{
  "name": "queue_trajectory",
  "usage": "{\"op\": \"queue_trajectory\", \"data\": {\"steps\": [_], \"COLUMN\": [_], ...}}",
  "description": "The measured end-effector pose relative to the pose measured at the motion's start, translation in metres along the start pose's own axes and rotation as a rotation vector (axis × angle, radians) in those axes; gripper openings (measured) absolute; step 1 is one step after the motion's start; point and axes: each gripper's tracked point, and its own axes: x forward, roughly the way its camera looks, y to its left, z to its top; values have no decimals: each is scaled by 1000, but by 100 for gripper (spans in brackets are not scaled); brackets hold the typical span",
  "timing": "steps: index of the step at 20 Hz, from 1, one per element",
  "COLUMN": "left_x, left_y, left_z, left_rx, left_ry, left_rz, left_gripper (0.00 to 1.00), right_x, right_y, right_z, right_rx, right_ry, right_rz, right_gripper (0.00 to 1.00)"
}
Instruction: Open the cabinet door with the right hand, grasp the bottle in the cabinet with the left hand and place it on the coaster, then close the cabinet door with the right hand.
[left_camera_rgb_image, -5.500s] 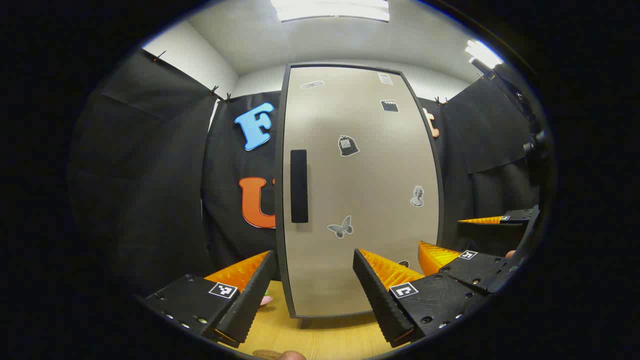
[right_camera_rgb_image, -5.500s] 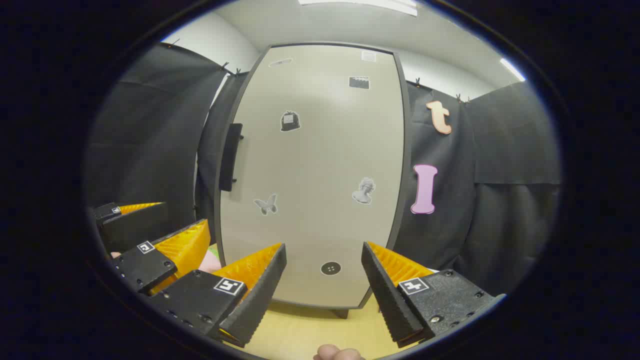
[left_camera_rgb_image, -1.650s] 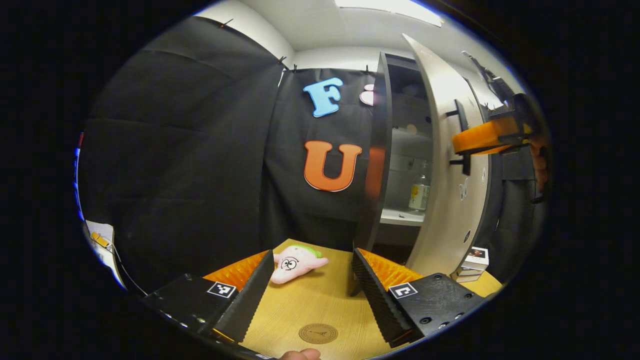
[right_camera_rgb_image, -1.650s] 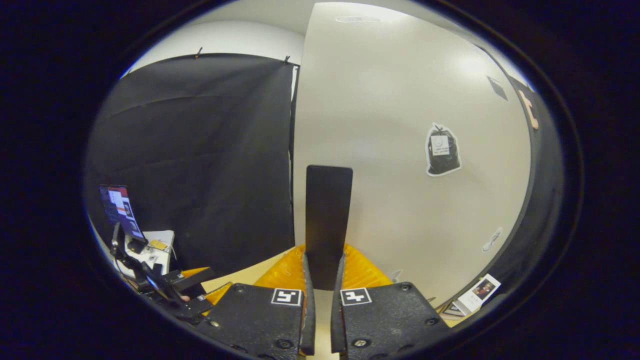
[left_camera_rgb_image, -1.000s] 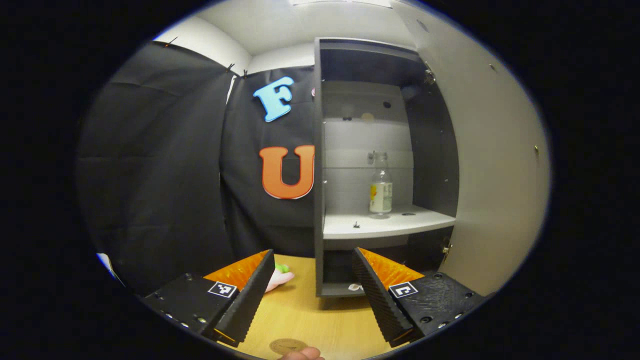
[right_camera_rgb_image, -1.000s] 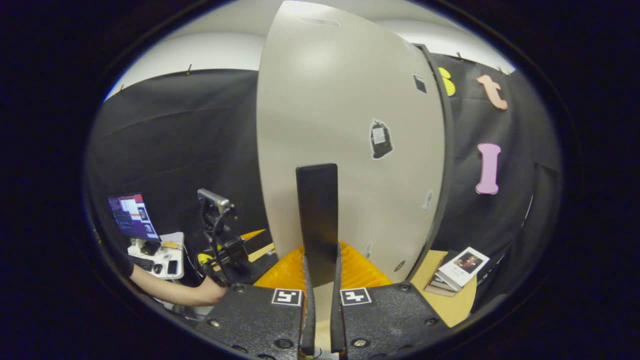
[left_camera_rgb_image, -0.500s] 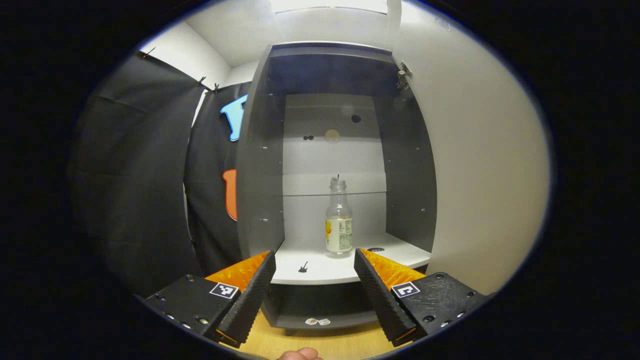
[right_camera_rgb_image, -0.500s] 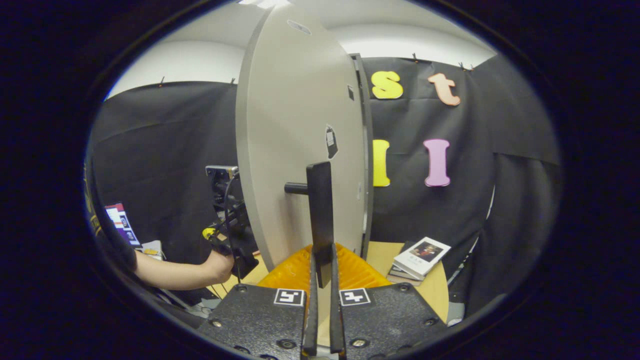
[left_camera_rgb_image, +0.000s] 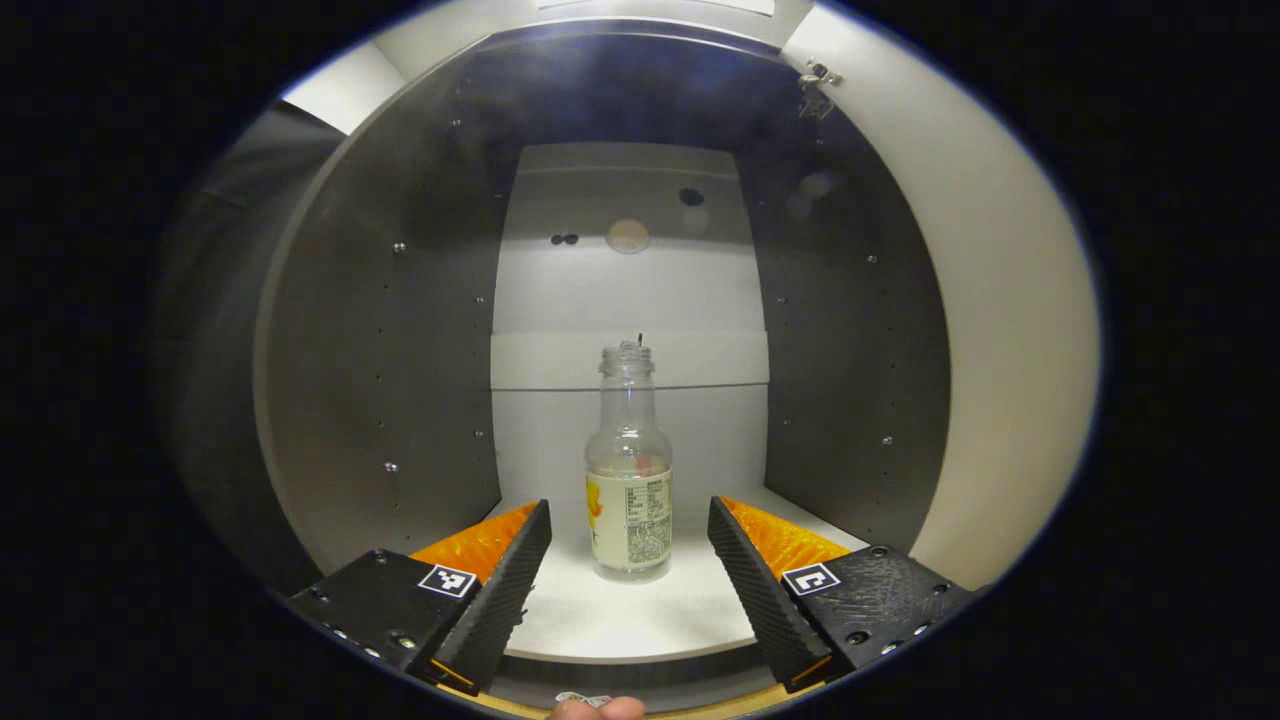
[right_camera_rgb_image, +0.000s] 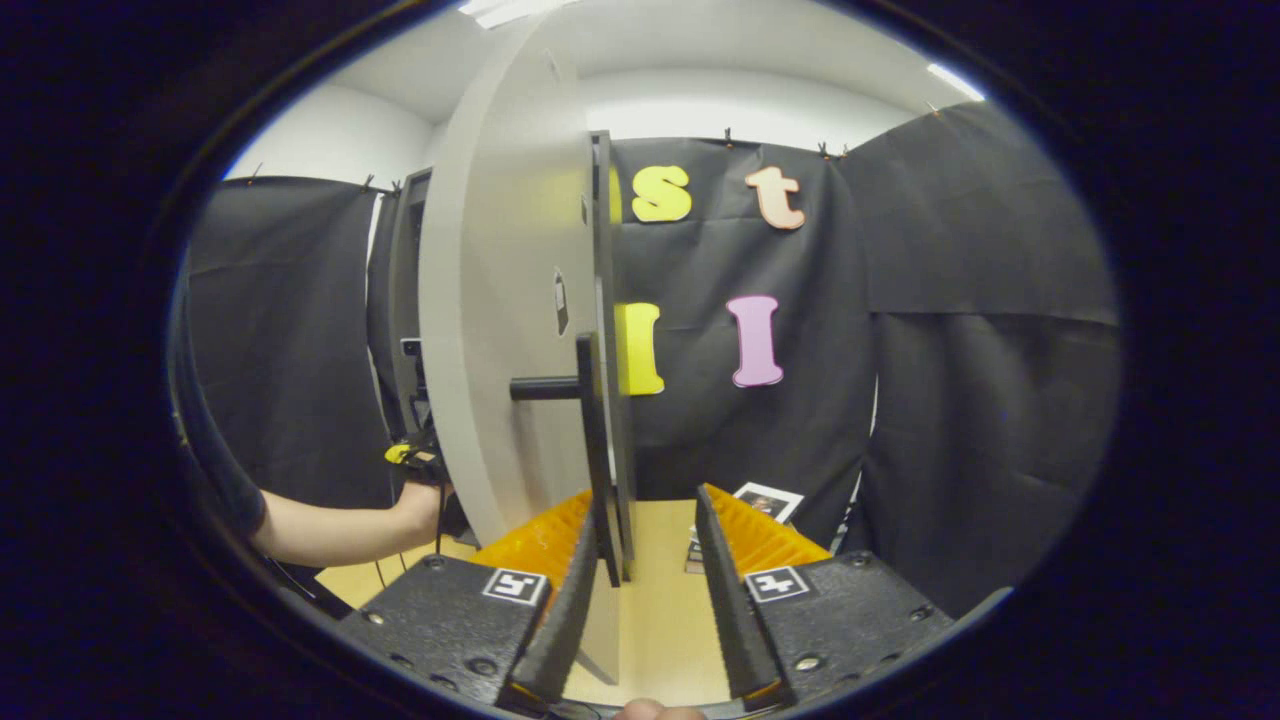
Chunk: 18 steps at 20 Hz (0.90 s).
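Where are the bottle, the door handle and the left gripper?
bottle (left_camera_rgb_image: 629, 520), left gripper view, on its label.
door handle (right_camera_rgb_image: 590, 440), right gripper view, on the upright bar.
left gripper (left_camera_rgb_image: 628, 580), left gripper view, midway between fingertips.

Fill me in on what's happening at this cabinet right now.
A person is working with two handheld grippers. The cabinet door stands swung wide open; the right gripper sits at its black handle with its fingers parted, no longer clamped on it. The left gripper is open and lined up in front of the clear bottle, which stands upright on the white shelf inside, not yet grasped.
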Motion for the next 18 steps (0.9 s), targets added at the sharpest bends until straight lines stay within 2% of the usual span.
{"op": "queue_trajectory", "data": {"steps": [1,2,3,4,5,6,10,13,16,18], "left_x": [6,11,18,24,30,35,57,76,80,81], "left_y": [-1,0,4,10,16,19,17,14,4,1], "left_z": [2,3,2,2,1,1,0,-1,-17,-14], "left_rx": [-11,-8,8,28,40,34,-37,-17,-24,-12], "left_ry": [-7,-8,-4,4,9,7,25,40,110,96], "left_rz": [3,8,24,50,78,93,67,61,60,62], "left_gripper": [95,95,95,95,100,95,96,96,95,75], "right_x": [0,-2,-2,-2,-2,-2,-4,-3,-4,-3], "right_y": [-2,-4,-5,-6,-5,-6,-5,-6,-5,-7], "right_z": [0,0,1,-1,0,1,1,2,2,2], "right_rx": [-6,-13,-10,-2,1,-5,-11,-7,-8,-1], "right_ry": [-1,0,1,4,4,2,2,-3,-6,-6], "right_rz": [-2,-2,-1,1,1,2,-5,-2,1,3], "right_gripper": [64,78,81,81,82,83,83,83,83,83]}}
